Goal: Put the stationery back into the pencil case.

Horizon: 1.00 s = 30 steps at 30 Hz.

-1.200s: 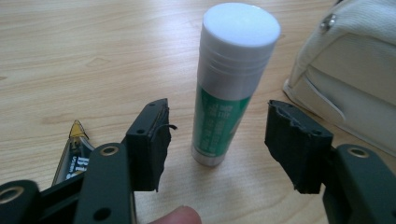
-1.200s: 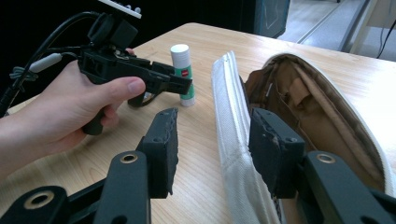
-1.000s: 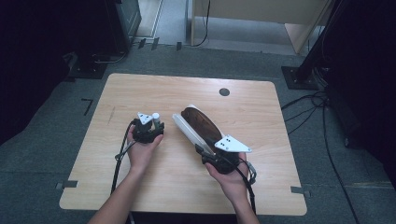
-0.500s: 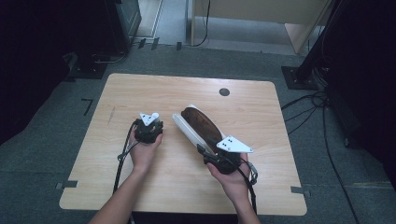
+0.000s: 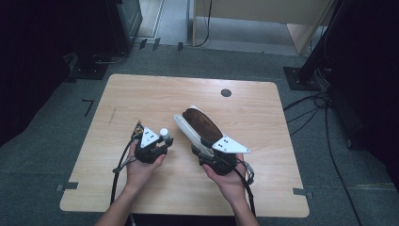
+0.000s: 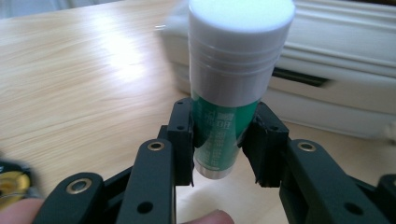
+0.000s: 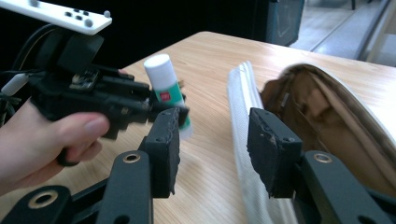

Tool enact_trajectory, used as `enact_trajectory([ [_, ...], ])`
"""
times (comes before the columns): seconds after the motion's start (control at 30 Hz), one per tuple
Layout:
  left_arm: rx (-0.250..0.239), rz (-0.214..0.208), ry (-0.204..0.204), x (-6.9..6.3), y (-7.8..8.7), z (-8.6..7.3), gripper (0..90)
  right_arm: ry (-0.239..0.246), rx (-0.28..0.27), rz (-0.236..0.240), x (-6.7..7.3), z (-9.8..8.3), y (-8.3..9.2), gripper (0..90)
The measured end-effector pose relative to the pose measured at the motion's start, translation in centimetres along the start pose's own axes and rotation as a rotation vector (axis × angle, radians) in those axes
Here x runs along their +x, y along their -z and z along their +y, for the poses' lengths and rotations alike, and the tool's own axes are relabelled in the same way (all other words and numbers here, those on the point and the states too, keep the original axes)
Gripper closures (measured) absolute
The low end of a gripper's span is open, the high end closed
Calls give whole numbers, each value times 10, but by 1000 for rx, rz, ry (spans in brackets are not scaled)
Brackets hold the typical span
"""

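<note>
Left gripper (image 6: 224, 140) is clamped on the glue stick (image 6: 233, 79): pads pinch the green body low down, white cap up and clear of the jaws. In the high view the stick (image 5: 163, 133) is upright at the tip of the left gripper (image 5: 155, 141), left of the pencil case (image 5: 200, 125). Grip near the base leaves most of the stick free, likely so it can go cap-first into the case.

Right gripper (image 7: 212, 140) has its jaws partway open, astride the case's white zipper edge (image 7: 245, 140); can't tell if the pads are pressing on it. My guess is it's there to steady the case and keep the brown lining (image 7: 317, 116) open as a target.

Stick (image 7: 166, 91) is near the case mouth, not yet over it, table (image 5: 141, 94) between them
</note>
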<state>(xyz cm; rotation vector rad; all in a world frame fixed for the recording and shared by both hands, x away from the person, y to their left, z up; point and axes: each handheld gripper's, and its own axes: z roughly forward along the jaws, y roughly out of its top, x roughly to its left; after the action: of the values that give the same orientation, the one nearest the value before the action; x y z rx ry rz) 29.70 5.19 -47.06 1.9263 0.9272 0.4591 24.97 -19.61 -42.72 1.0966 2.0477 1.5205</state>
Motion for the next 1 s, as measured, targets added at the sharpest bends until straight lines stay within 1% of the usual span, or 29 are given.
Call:
enact_trajectory([
  [0.03,2,-17,-6,-4,2,1,665,5,-3,7,1,1,-1,543],
  [0.07,2,-17,-6,-4,2,1,665,4,-7,16,3,2,-2,543],
  [0.1,1,-33,-10,-7,4,2,665,4,-7,16,3,2,-2,543],
  [0.13,4,-44,-15,-9,6,2,665,11,-9,23,5,3,-2,543],
  [0.17,11,-65,-26,-15,8,3,665,20,-14,37,8,5,-4,543],
  [0.2,11,-65,-26,-15,8,3,665,20,-14,37,8,5,-4,543],
  [0.23,12,-75,-32,-20,8,4,665,23,-14,47,11,7,-6,543],
  [0.27,16,-80,-38,-22,9,4,665,31,-18,49,12,7,-7,543],
  [0.3,16,-80,-38,-22,9,4,665,23,-12,55,14,8,-8,545],
  [0.4,22,-106,-45,-27,9,6,665,34,-10,67,17,9,-12,552],
  [0.57,27,-119,-60,-31,8,9,665,45,-5,81,21,9,-16,553],
  [0.63,28,-119,-76,-34,8,10,665,59,-1,80,25,9,-19,558],
  [0.73,29,-123,-83,-37,7,11,665,55,-1,83,27,10,-21,561],
  [0.87,30,-133,-94,-42,7,11,664,68,3,77,29,10,-26,583],
  [0.97,30,-136,-95,-43,7,10,664,77,9,73,30,9,-28,592],
  [1.0,30,-137,-95,-42,7,11,664,80,11,67,30,9,-29,611],
])
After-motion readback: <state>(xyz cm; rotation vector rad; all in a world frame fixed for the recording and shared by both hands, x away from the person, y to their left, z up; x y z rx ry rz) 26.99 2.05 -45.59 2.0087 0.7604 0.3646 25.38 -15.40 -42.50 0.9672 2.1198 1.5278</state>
